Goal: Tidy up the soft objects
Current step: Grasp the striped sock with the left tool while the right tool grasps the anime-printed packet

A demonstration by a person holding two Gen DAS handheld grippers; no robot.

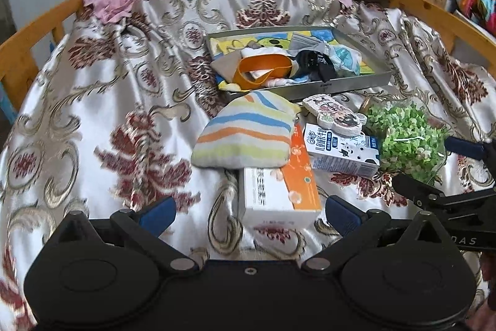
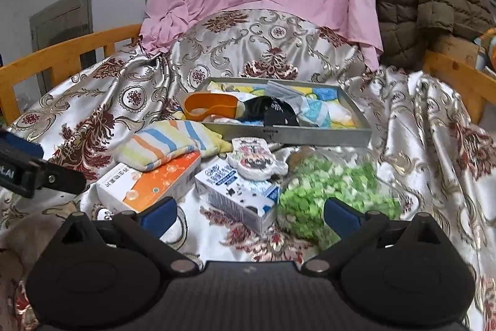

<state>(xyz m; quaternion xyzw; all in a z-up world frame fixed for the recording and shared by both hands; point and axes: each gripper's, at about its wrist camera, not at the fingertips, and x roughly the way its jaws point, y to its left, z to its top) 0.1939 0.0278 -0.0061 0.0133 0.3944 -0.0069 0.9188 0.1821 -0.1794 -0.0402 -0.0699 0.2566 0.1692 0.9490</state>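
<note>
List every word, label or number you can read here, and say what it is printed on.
"DAS": white letters on the right gripper body, seen from the left wrist.
"AI": end of a cut-off word on the left gripper body.
Milk carton: Chinese print, too blurred to read.
Orange-and-white box: print blurred.
Metal tray: front mark illegible.

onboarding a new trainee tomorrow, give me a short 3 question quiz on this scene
1. True or false: the striped pouch already lies inside the metal tray.
2. What does the striped pouch partly rest on? A) the orange and white box B) the milk carton C) the green bag
3. Fill in: the left tool and right tool are both ____.

Key
1. False: it lies on the cloth in front of the tray.
2. A
3. open
</note>
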